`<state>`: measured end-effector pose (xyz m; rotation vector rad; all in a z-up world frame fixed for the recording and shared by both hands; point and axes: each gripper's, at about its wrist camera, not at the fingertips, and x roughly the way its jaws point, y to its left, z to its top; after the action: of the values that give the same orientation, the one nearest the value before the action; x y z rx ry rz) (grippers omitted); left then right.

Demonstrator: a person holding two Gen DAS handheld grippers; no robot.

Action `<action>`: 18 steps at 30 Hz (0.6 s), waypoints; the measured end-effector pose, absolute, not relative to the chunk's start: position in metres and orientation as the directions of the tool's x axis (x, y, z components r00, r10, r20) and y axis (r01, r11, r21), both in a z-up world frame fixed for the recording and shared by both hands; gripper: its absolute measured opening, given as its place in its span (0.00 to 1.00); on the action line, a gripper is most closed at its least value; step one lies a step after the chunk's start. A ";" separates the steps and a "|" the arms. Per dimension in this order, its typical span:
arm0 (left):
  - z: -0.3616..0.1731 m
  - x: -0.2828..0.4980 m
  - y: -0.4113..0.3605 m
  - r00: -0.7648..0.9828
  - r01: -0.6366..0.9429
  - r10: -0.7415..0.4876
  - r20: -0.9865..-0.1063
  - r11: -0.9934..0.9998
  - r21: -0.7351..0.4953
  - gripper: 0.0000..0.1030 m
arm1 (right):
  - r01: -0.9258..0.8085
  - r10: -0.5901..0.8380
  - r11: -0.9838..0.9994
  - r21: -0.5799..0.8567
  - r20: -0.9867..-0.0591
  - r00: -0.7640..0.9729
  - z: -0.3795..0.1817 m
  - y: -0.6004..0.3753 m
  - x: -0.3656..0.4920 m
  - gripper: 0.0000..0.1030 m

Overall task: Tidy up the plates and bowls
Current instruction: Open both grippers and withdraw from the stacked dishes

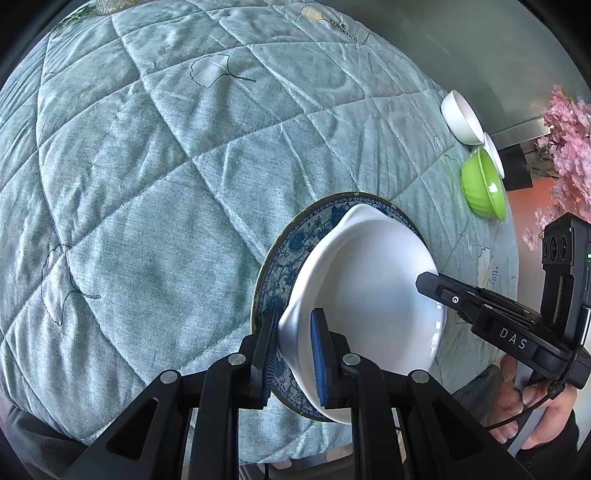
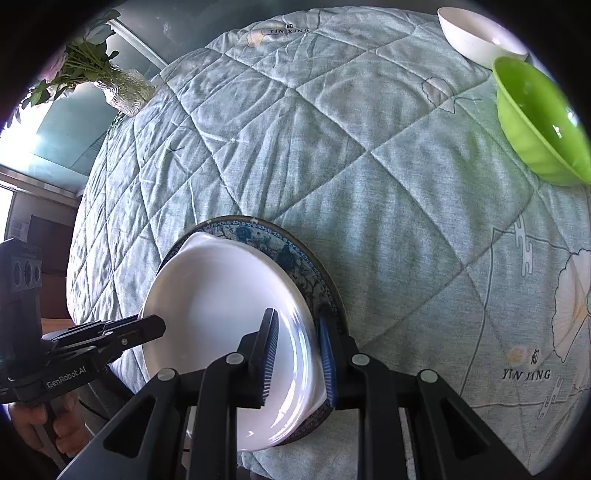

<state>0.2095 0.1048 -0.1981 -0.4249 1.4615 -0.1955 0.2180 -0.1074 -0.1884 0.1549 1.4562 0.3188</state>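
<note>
You've got both claws on the white dish right now, one on each side. Your left claw is clamped on its near-left rim, the blue pad inside the dish and the other finger outside, just over the patterned plate. Your right claw is pinched on the opposite rim, one pad inside the bowl of the dish, the other on its outer wall.

The white dish sits nested on the blue-and-white plate, and that pair is at the near edge of the bench, on the quilted teal cloth that covers it. Whether the dish is fully seated or a touch lifted, I cannot tell from either wrist view.

So here's the score as I read it: one stack is formed, plate below, dish on top. That's the plate half looking close to done, pending your release.

What's left is over at the far right edge. The green bowl sits there on its own, and the white bowl just beyond it, side by side and not nested. From the left wrist view there looks to be another white piece tucked behind the green one, though it's too small to name. Those bowls are yet to be gathered into one stack.
</note>
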 end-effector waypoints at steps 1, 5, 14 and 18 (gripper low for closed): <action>-0.198 0.210 0.105 0.111 -0.124 -0.381 -0.918 0.911 -0.393 0.14 | -0.118 0.306 0.948 0.295 -0.948 0.083 -0.188 -0.108 0.218 0.21; -0.195 0.211 0.107 0.118 -0.120 -0.365 -0.923 0.918 -0.378 0.14 | -0.118 0.290 0.954 0.275 -0.947 0.137 -0.178 -0.113 0.218 0.21; -0.106 0.188 0.124 0.390 -0.091 -0.160 -0.907 0.973 -0.211 0.86 | -0.086 0.256 0.967 0.241 -0.911 0.322 -0.121 -0.157 0.200 0.78; -0.071 0.182 0.110 0.441 -0.023 -0.168 -0.881 0.980 -0.199 0.63 | -0.052 0.179 0.984 0.172 -0.915 0.362 -0.101 -0.188 0.183 0.27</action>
<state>0.1821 0.1096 -0.0714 -0.1921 1.1118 -0.0907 0.1835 -0.1884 -0.1006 0.1206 1.1921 0.1497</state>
